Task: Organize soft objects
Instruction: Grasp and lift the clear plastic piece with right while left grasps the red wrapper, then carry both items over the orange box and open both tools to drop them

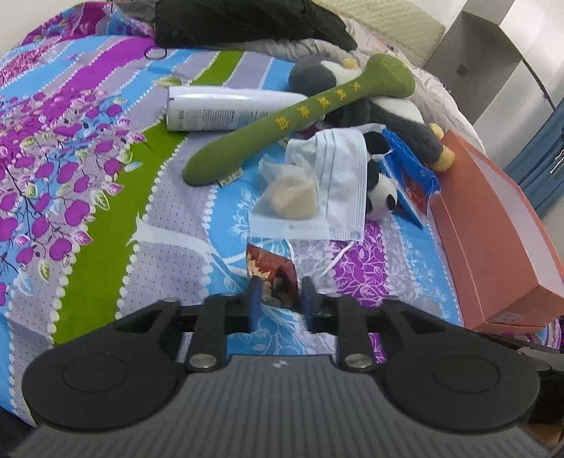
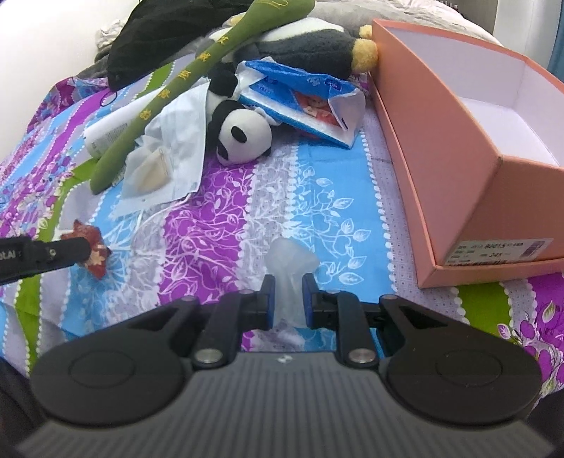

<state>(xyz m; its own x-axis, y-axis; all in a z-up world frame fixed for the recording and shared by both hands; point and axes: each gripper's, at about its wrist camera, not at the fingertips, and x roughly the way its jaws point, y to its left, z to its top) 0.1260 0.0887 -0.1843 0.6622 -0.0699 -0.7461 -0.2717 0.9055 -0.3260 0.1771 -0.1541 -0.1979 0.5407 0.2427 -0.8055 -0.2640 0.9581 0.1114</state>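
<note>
Bed with a flowered sheet, scattered with soft things

The bed (image 2: 225,218), under a purple, blue and green sheet, bears an open orange box (image 2: 454,148). Left of the box lie a blue packet (image 2: 299,95), a panda toy (image 2: 243,135), a face mask (image 1: 338,169), a long green plush stick (image 1: 282,119), a white bottle (image 1: 218,109) and a red wrapper (image 1: 271,271); dark clothing (image 1: 246,21) lies beyond.

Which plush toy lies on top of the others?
The long green plush: it rests across the grey penguin, while the small panda lies lower, beside the masks.
</note>
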